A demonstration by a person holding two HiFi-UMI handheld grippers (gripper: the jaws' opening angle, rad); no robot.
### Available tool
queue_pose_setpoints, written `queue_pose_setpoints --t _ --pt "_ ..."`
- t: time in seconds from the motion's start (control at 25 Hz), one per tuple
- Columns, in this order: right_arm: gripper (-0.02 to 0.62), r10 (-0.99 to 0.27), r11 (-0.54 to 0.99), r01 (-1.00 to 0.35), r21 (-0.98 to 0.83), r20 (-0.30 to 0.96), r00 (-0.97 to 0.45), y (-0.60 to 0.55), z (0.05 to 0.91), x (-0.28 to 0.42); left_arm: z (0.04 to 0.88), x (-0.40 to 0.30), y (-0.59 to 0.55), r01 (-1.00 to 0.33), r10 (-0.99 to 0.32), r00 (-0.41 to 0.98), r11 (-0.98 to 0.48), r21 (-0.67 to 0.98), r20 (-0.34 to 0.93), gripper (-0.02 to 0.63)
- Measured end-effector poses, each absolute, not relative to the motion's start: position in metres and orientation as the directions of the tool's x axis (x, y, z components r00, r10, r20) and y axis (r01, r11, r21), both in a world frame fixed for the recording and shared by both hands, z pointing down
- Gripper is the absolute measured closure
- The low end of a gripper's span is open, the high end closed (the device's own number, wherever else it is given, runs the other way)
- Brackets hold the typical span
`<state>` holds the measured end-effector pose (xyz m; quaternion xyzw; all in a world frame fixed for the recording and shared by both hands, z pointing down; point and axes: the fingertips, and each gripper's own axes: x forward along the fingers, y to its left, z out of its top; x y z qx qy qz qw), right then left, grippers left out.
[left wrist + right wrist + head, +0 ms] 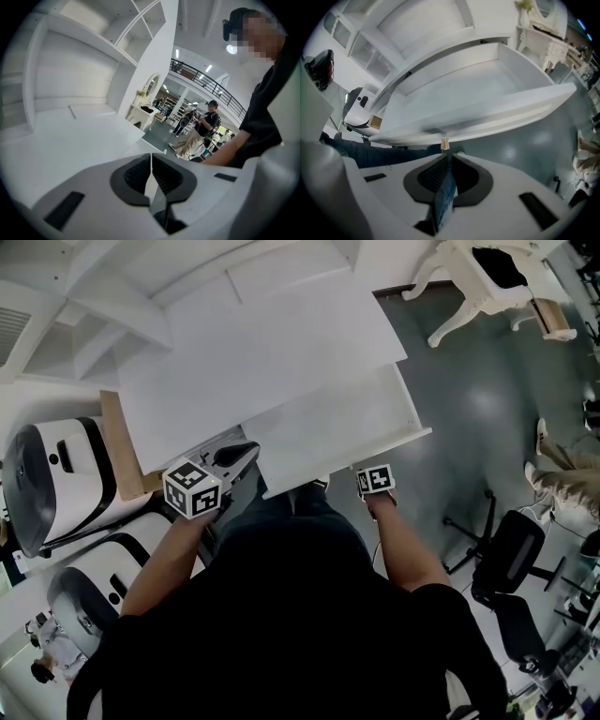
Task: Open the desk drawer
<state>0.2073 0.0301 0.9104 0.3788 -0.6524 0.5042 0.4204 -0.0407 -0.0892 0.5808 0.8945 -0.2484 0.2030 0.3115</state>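
The white desk (253, 352) has its drawer (412, 418) pulled out toward me, and the drawer looks empty. In the right gripper view a small brass knob (445, 144) hangs under the drawer's front panel (497, 123). My right gripper (446, 156) sits just below that knob with its jaws shut and nothing between them. In the head view only its marker cube (376, 479) shows, by the drawer's front edge. My left gripper (246, 457) hovers at the desk's front left edge. It is shut and empty, with its pads (137, 174) meeting.
Two white and black appliances (56, 479) and a wooden board (122, 446) stand left of the desk. White shelves (122, 296) rise behind it. A black office chair (511, 554) is on the grey floor to the right, a white dressing table (487, 282) beyond. A person (201, 126) stands far off.
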Motion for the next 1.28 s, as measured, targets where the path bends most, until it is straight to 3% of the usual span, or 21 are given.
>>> queue_pose_setpoints --t 0.4,0.84,1.28 --pt "0.591 -0.293 0.159 -0.925 -0.346 0.878 -0.379 -0.013 0.833 0.245 0.569 -0.030 -0.091 -0.538 -0.315 0.821 -0.706 0.460 0.477 0.588" --pt "0.592 -0.581 0.184 -0.920 -0.348 0.716 -0.387 -0.099 0.711 0.265 0.537 -0.028 -0.107 -0.530 -0.353 0.831 -0.739 0.417 0.430 0.588" --pt "0.592 -0.663 0.293 -0.900 -0.322 0.610 -0.434 -0.130 0.633 0.239 0.526 -0.035 -0.106 -0.540 -0.383 0.829 -0.737 0.405 0.408 0.588"
